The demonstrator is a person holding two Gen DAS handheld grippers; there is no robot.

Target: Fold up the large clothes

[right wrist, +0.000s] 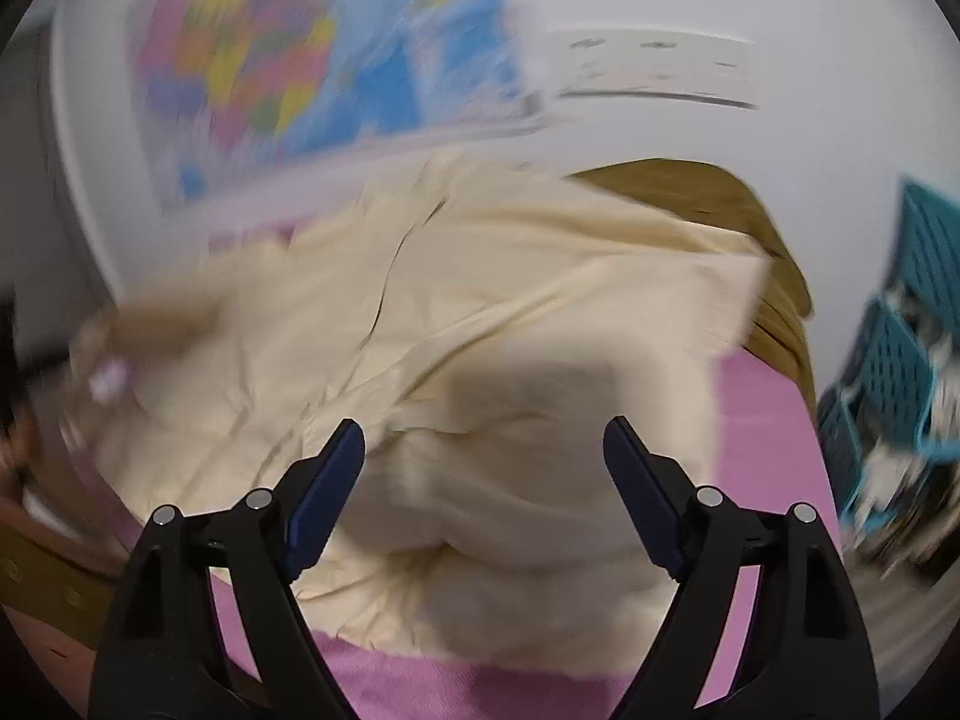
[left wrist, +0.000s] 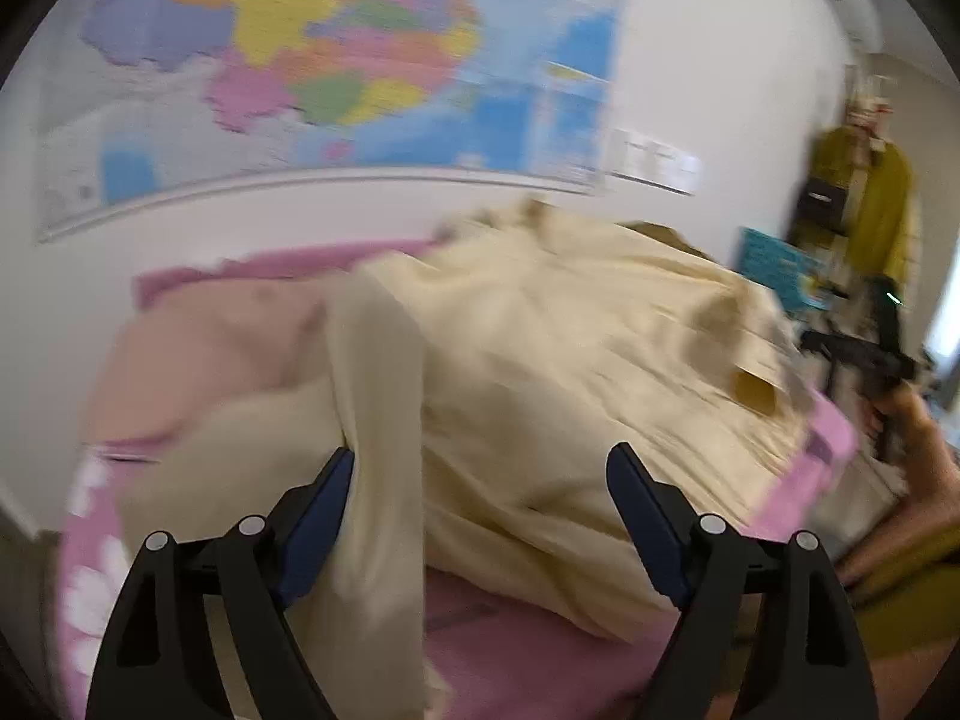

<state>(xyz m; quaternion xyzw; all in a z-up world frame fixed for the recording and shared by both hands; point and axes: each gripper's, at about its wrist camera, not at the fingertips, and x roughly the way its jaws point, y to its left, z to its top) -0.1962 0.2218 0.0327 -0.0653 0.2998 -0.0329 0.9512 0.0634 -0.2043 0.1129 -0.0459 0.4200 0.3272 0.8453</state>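
Note:
A large cream garment point(left wrist: 540, 360) lies crumpled on a pink bedsheet point(left wrist: 516, 654). One cream sleeve point(left wrist: 378, 468) hangs down beside my left gripper's left finger. My left gripper point(left wrist: 480, 480) is open just above the garment's near edge, with nothing between its jaws. In the right wrist view the same cream garment point(right wrist: 480, 330) fills the middle. My right gripper point(right wrist: 483, 450) is open over a folded-over part of it. The right gripper also shows in the left wrist view point(left wrist: 864, 360), held by a hand at the far right. Both views are blurred by motion.
A coloured wall map point(left wrist: 336, 72) hangs behind the bed. A pink pillow point(left wrist: 216, 348) lies at the left. Teal baskets point(right wrist: 900, 348) stand at the right. A brown wooden headboard point(right wrist: 720, 192) sits behind the garment. A mustard garment point(left wrist: 876, 210) hangs far right.

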